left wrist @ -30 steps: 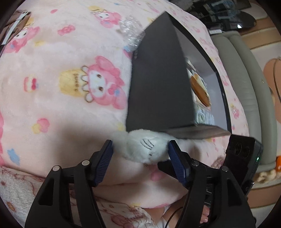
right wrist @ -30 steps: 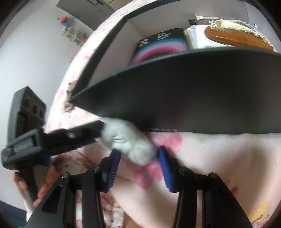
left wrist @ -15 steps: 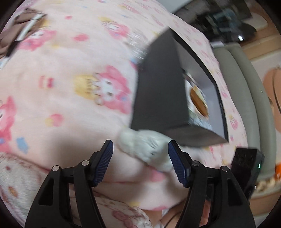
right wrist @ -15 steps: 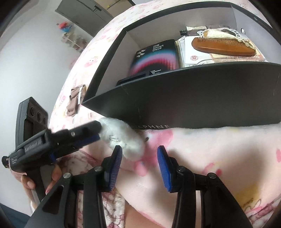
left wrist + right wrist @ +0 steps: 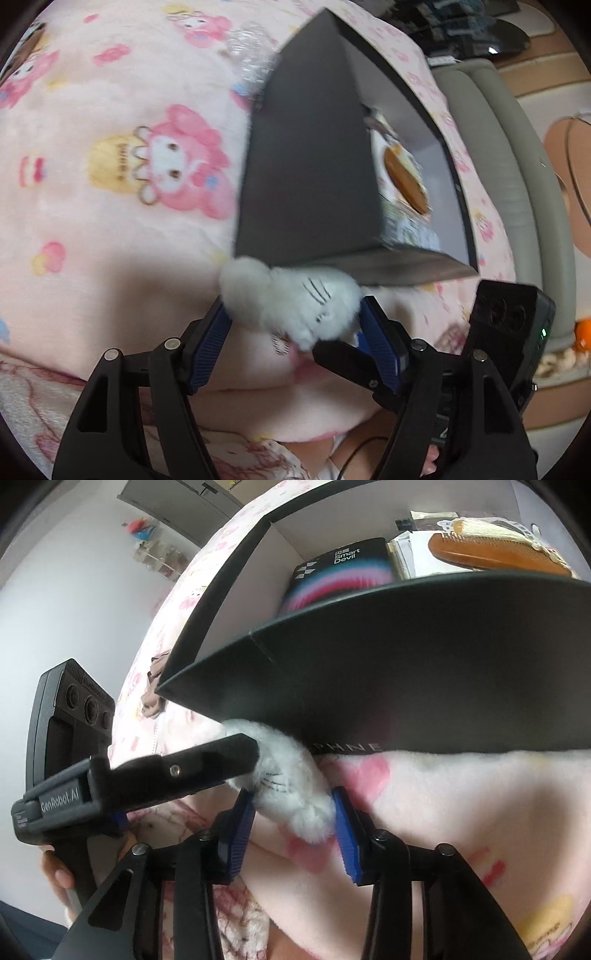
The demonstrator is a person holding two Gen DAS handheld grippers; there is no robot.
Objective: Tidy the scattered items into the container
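Note:
A small white plush toy (image 5: 295, 306) with stitched whiskers lies on the pink cartoon blanket (image 5: 110, 166), against the near corner of the black box (image 5: 314, 166). My left gripper (image 5: 293, 310) straddles it, jaws opening, pads at the fur on both sides. From the other side my right gripper (image 5: 291, 801) is closing on the plush toy (image 5: 291, 794), and both blue pads touch it. The black box (image 5: 443, 664) holds a wooden comb (image 5: 495, 554) and a dark carton (image 5: 340, 572). One left finger (image 5: 221, 753) crosses the right wrist view.
Crumpled clear plastic (image 5: 251, 55) lies on the blanket behind the box. A small brownish item (image 5: 153, 686) rests past the box's left corner. A grey sofa (image 5: 517, 166) borders the blanket on the right. A hand (image 5: 55, 871) grips the left tool.
Both grippers dipped back close to the plush toy after lifting away half a second ago. The toy now sits between the right pads instead of left of them.

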